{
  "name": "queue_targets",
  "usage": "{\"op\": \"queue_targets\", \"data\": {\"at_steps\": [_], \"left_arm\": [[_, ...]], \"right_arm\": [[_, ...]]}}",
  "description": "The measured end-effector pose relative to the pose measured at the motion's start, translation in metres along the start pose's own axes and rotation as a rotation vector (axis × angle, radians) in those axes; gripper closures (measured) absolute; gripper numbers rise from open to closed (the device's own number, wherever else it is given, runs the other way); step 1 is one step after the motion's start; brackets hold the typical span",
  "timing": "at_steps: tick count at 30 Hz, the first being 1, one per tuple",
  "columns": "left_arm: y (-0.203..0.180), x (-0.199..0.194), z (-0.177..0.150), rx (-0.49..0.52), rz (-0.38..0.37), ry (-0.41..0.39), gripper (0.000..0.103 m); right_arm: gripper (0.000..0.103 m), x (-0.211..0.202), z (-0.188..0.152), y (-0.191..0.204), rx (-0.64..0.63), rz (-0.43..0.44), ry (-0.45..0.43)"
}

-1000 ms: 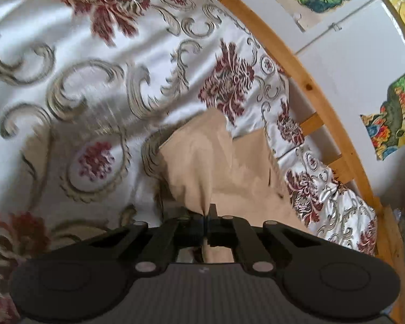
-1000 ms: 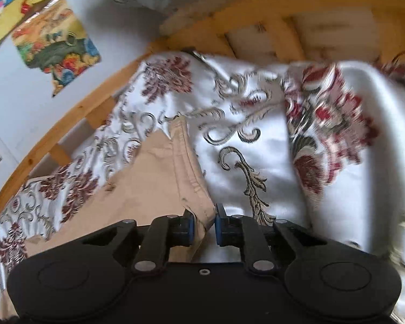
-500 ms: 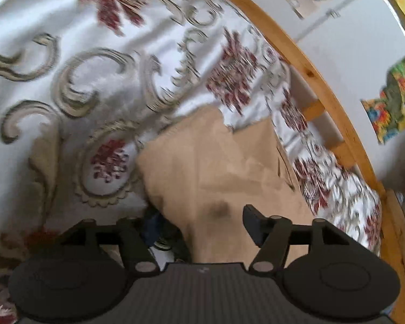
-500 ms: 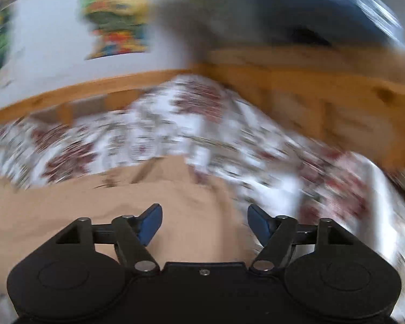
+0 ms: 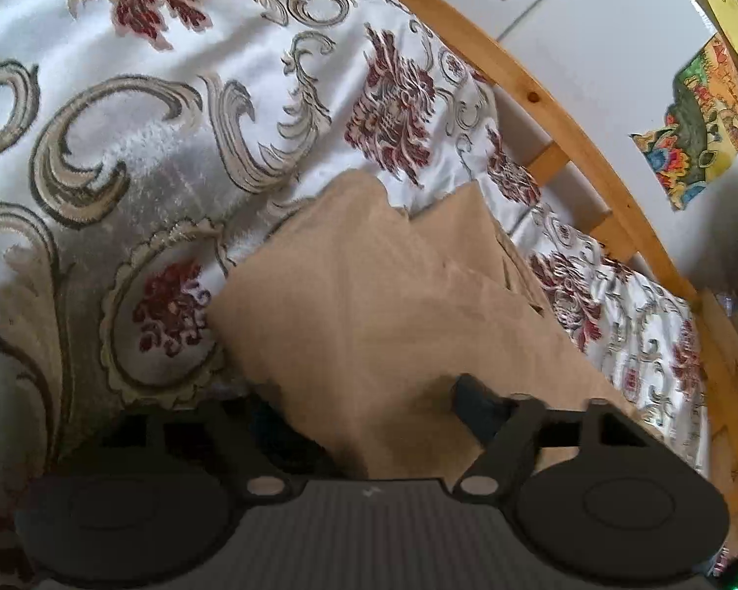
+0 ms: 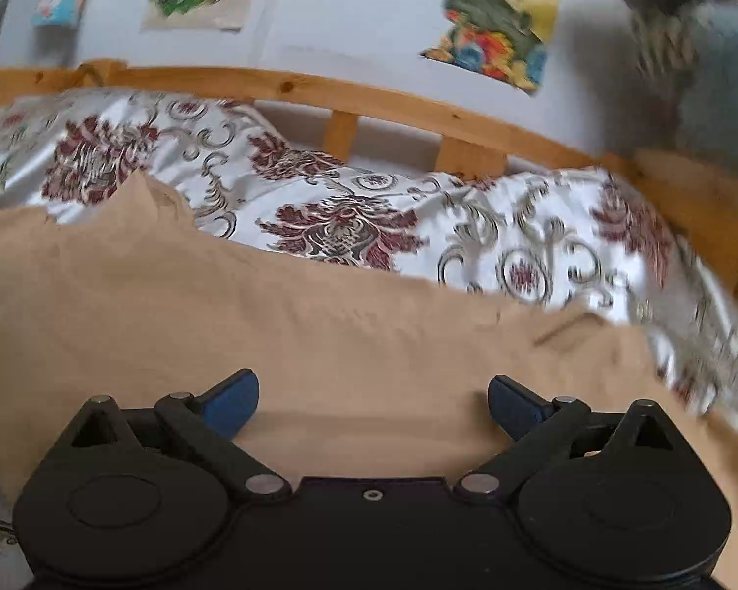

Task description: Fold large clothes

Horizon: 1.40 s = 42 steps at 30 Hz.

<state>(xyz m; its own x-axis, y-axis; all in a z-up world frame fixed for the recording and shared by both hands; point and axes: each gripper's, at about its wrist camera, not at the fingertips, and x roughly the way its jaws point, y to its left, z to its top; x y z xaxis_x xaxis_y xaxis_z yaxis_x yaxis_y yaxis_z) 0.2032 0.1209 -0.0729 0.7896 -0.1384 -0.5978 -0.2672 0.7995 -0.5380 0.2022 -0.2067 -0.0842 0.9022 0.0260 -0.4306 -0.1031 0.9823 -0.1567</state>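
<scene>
One tan garment (image 6: pixel 280 324) on one floral bedspread (image 6: pixel 349 226) — that's the lot on the bed. Two grippers: the left gripper (image 5: pixel 369 408) and the right gripper (image 6: pixel 373 400), two fingers apiece. One wooden bed rail (image 6: pixel 290 88) — and three colourful pictures (image 6: pixel 497 14) on the wall, counted from the right wrist view.

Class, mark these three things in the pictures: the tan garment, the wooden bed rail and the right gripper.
tan garment (image 5: pixel 369 295), left wrist view, middle of the cloth.
wooden bed rail (image 6: pixel 369 98), right wrist view, top bar.
right gripper (image 6: pixel 373 396), right wrist view, midway between open fingertips.
</scene>
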Motion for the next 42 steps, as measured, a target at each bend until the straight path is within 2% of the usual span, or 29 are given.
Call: {"op": "queue_targets", "data": {"at_steps": [1, 2, 4, 7, 8, 12, 14, 17, 19, 21, 24, 26, 28, 31, 33, 35, 38, 39, 40, 42], "left_arm": [[-0.001, 0.0, 0.0, 0.004, 0.025, -0.013, 0.066], [-0.002, -0.001, 0.001, 0.005, 0.045, -0.02, 0.08], [-0.008, -0.007, 0.003, 0.005, 0.054, -0.047, 0.09], [-0.043, -0.027, 0.004, 0.141, 0.068, -0.119, 0.102], [-0.059, -0.036, 0.004, 0.202, 0.042, -0.143, 0.103], [-0.147, -0.071, -0.004, 0.561, -0.054, -0.234, 0.103], [-0.186, -0.078, -0.009, 0.688, -0.085, -0.235, 0.103], [-0.235, -0.081, -0.018, 0.844, -0.105, -0.222, 0.103], [-0.259, -0.078, -0.028, 0.916, -0.11, -0.196, 0.103], [-0.279, -0.073, -0.042, 0.968, -0.106, -0.171, 0.103], [-0.303, -0.063, -0.06, 1.02, -0.099, -0.12, 0.103], [-0.314, -0.06, -0.073, 1.054, -0.096, -0.091, 0.103], [-0.322, -0.056, -0.083, 1.089, -0.108, -0.068, 0.103], [-0.329, -0.052, -0.102, 1.145, -0.132, -0.044, 0.103], [-0.332, -0.052, -0.117, 1.179, -0.152, -0.018, 0.103], [-0.332, -0.053, -0.132, 1.207, -0.175, 0.01, 0.103], [-0.328, -0.056, -0.157, 1.273, -0.227, 0.055, 0.103], [-0.327, -0.055, -0.166, 1.301, -0.243, 0.066, 0.103], [-0.325, -0.056, -0.173, 1.321, -0.26, 0.07, 0.103], [-0.322, -0.056, -0.184, 1.339, -0.322, 0.106, 0.103]], "right_arm": [[0.003, 0.0, 0.0, 0.002, -0.008, -0.004, 0.002], [0.003, 0.0, -0.001, 0.003, -0.009, -0.005, 0.001], [0.003, -0.001, -0.003, 0.002, -0.005, -0.002, -0.001], [0.003, -0.003, -0.004, 0.002, 0.006, -0.003, 0.0], [0.003, -0.004, -0.005, 0.001, 0.012, -0.004, 0.003], [0.003, -0.001, -0.005, -0.005, 0.054, -0.003, 0.02], [0.003, 0.0, -0.004, -0.015, 0.107, 0.019, 0.024], [0.008, -0.008, 0.001, -0.039, 0.215, 0.113, 0.006], [0.016, -0.019, 0.01, -0.066, 0.32, 0.112, 0.026], [0.018, -0.035, 0.014, -0.104, 0.485, 0.115, 0.065], [0.02, -0.059, 0.01, -0.173, 0.797, 0.174, 0.13], [0.019, -0.074, -0.002, -0.213, 1.004, 0.276, 0.142], [0.017, -0.083, -0.016, -0.234, 1.124, 0.407, 0.138], [0.015, -0.075, -0.05, -0.242, 1.373, 0.626, 0.133], [0.015, -0.059, -0.069, -0.235, 1.544, 0.739, 0.14], [0.017, -0.044, -0.07, -0.229, 1.561, 0.771, 0.164], [0.026, -0.037, -0.059, -0.235, 1.468, 0.755, 0.106], [0.037, -0.037, -0.054, -0.238, 1.42, 0.729, 0.098], [0.056, -0.036, -0.051, -0.24, 1.377, 0.7, 0.091], [0.075, -0.037, -0.045, -0.245, 1.297, 0.619, 0.088]]}}
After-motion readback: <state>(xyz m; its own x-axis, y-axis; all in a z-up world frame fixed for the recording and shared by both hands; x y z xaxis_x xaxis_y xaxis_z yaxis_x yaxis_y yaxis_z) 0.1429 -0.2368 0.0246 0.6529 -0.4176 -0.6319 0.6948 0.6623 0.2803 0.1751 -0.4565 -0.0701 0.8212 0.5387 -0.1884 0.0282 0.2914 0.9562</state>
